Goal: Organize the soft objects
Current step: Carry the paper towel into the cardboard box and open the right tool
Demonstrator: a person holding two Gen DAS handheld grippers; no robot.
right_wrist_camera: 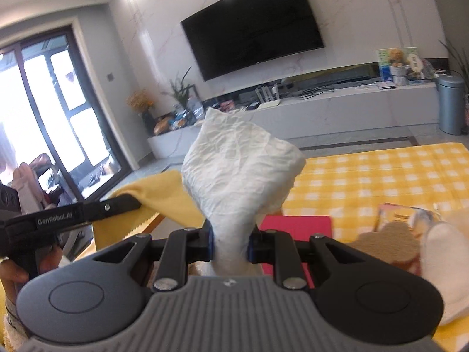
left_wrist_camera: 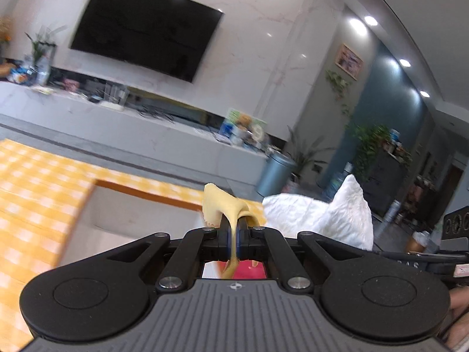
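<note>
Left wrist view: the left gripper pinches a yellow cloth aloft above the checked tablecloth — right wrist view: the right gripper clamps a white cloth mid-carry — next, probably, lowering each to its spot.

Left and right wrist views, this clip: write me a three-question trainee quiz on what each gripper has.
1. True or false: the left gripper is shut on a thin yellow cloth.
2. Which does the right gripper pinch? A) flat red mat B) crumpled white cloth C) grey metal bin
3. Fill in: the table wears a yellow and white ____ tablecloth.

Key: 1 true. 2 B, the crumpled white cloth rises bunched from between the fingers, while the flat red mat lies on the table and the grey metal bin stands on the floor. 3 checked.
</note>
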